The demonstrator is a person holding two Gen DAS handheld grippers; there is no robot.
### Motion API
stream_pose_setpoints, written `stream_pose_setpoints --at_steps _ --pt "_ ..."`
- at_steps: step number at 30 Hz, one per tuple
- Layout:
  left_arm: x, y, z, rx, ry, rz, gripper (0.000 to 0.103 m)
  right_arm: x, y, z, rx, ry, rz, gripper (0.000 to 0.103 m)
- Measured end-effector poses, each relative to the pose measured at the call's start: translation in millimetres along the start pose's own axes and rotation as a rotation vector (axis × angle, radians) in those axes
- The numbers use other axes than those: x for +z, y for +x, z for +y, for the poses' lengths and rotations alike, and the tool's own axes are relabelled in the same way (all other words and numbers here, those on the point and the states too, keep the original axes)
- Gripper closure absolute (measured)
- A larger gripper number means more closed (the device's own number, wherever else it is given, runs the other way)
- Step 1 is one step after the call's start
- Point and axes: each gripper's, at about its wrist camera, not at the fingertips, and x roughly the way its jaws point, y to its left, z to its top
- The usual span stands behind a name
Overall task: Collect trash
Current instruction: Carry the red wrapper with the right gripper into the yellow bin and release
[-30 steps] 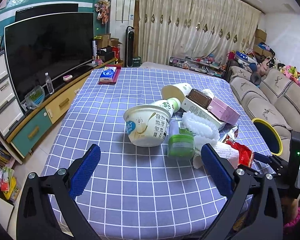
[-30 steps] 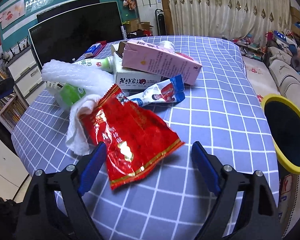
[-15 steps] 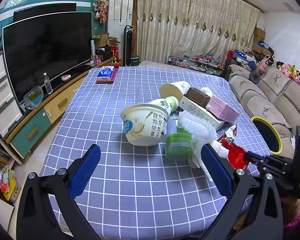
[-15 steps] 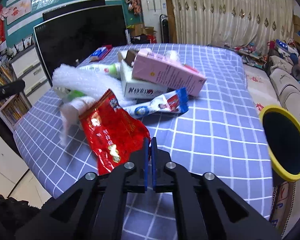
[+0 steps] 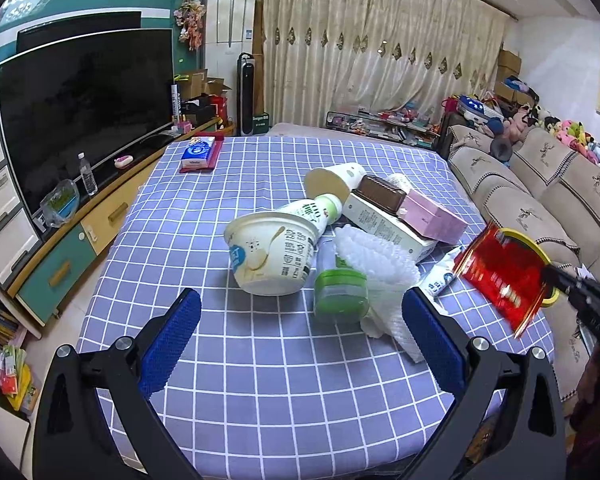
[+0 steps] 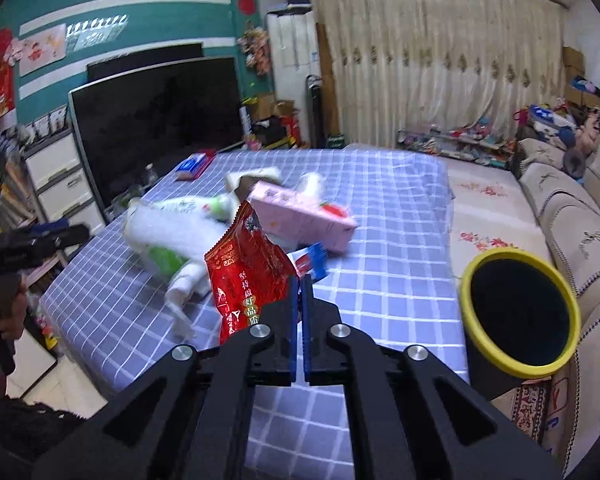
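Note:
My right gripper point(image 6: 300, 280) is shut on the corner of a red snack wrapper point(image 6: 248, 268), which hangs lifted off the checked tablecloth point(image 6: 380, 280). In the left wrist view the same wrapper point(image 5: 504, 274) hangs at the right, in front of the yellow-rimmed bin point(image 5: 540, 248). That bin point(image 6: 518, 308) stands to the right of the table. My left gripper point(image 5: 300, 320) is open above the near table, empty, in front of a yogurt tub point(image 5: 272, 256), a green-capped jar point(image 5: 340, 294) and white foam netting point(image 5: 376, 264). A pink box point(image 5: 432, 220) lies on a white carton point(image 5: 384, 224).
A milk bottle point(image 5: 312, 210), a paper cup point(image 5: 332, 180) and a blue-white wrapper point(image 5: 440, 276) also lie in the pile. A tissue pack point(image 5: 198, 152) sits at the far left corner. A TV cabinet point(image 5: 60, 264) runs along the left, a sofa point(image 5: 560, 200) along the right.
My right gripper closed on the red wrapper and lifted it off the table, up and to the right. The left gripper has stayed where it was.

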Motion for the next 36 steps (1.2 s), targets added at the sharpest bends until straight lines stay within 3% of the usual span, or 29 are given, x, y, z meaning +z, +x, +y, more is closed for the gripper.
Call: stream_pose_setpoints --at_steps 4,9,15,23,25,26,27,36 --pt "0.1 1.6 -6.9 -0.011 0.023 0.004 0.004 6.2 -5.4 -32.5 -0.109 0.064 -0.035 0.101" --pt "-0.6 10.3 -17.1 -0.032 0.042 0.028 0.004 6.8 -4.1 -100.0 -0.329 0.163 -0.043 0.101" --pt "1.9 24.4 -29.1 -0.048 0.065 0.051 0.004 -12.7 21.0 -186.0 -0.538 0.304 0.046 0.101" --pt "8.9 43.7 -49.3 -0.064 0.095 0.072 0.004 -35.2 75.3 -251.4 -0.601 0.361 0.165 0.099" --pt "10.5 48.7 -52.9 -0.066 0.099 0.081 0.004 -37.4 90.0 -260.8 -0.610 0.360 0.196 0.083" --pt "11.7 51.7 -54.6 -0.067 0.099 0.085 0.004 -37.7 92.8 -261.7 -0.616 0.361 0.189 0.061" --pt "12.6 53.5 -55.3 -0.069 0.099 0.088 0.004 -36.9 92.7 -260.9 -0.618 0.358 0.174 0.053" --pt "20.9 78.5 -57.5 -0.088 0.092 0.110 0.004 -28.7 82.2 -233.1 -0.604 0.305 0.127 0.052"
